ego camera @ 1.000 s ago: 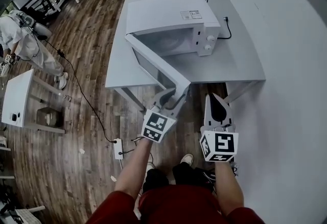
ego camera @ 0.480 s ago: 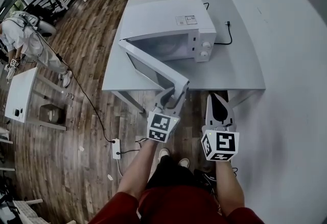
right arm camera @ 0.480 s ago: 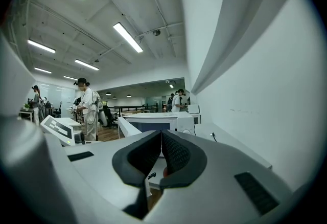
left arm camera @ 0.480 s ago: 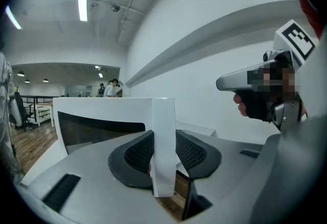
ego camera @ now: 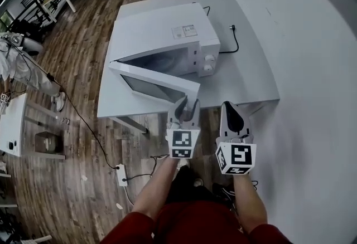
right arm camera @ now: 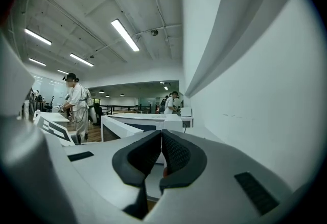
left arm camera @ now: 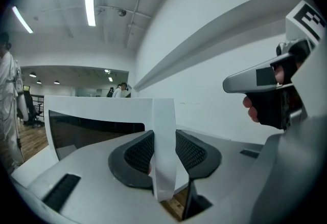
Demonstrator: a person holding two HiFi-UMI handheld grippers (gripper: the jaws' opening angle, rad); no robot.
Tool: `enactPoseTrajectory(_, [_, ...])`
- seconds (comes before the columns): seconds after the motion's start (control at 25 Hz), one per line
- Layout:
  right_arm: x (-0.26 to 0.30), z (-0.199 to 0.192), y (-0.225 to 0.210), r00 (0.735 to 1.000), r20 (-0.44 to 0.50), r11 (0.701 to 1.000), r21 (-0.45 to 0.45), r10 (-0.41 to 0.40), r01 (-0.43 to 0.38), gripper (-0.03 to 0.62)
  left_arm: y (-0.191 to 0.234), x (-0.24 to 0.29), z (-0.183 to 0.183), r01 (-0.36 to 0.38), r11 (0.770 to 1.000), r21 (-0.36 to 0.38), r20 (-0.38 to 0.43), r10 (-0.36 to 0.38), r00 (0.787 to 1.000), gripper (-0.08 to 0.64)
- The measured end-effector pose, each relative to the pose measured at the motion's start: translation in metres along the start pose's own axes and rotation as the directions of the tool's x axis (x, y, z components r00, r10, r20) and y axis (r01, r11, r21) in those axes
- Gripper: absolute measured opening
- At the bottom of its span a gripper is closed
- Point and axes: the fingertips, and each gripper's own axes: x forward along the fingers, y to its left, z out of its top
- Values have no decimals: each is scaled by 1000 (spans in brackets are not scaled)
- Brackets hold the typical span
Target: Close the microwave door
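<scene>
Finding: the microwave [ego camera: 167, 31] sits on the grey counter [ego camera: 245, 76]. Its microwave door [ego camera: 153, 88] is hinged at the microwave's left and stands partly open, and its free edge is out in front of the control panel.

Left gripper [ego camera: 185, 108]: the fingers [left arm camera: 138, 154] are clamped on the door's free edge, which runs upright between the pads in the left gripper view. The grip looks square.

Right gripper [ego camera: 231, 112]: the fingers are closed on nothing. It is held level in front of the microwave, off its right front corner and apart from the door.

Judgement: the closing swing is under way and a moderate gap remains.

Recommendation:
- Follow the door's arc about the hinge rather than pushing straight in.
- Keep the pads flat on the edge so that it does not twist.
- Release before the fingers are pinched against the microwave's front face.
- Finish with a push on the door's outer face until the latch seats.
- Keep the force light; otherwise the microwave may slide on the counter.
</scene>
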Motion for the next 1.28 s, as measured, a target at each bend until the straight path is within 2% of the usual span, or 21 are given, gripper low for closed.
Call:
enactPoseTrajectory(0.32, [42, -7, -23, 998, 1, 998, -19, -56, 56, 28, 4, 38, 7, -61, 998, -14, 22, 61, 998, 149])
enactPoseTrajectory(0.56, [64, -6, -35, 999, -11, 998, -23, -52, 52, 28, 7, 59, 15, -90, 995, -29, 30, 91, 995, 147])
enactPoseTrajectory(0.76, [96, -5, -42, 999, -1, 999, -2, 40, -40, 28, 14, 75, 19, -139, 990, -22, 31, 139, 990, 147])
enactPoseTrajectory(1.0, [131, -11, -59, 988, -12, 988, 15, 155, -154, 28, 18, 100, 22, -214, 976, -36, 30, 215, 976, 147])
enactPoseTrajectory(1.28, [153, -18, -66, 975, -13, 975, 13, 220, -220, 28, 26, 118, 23, -274, 961, -39, 21, 275, 961, 147])
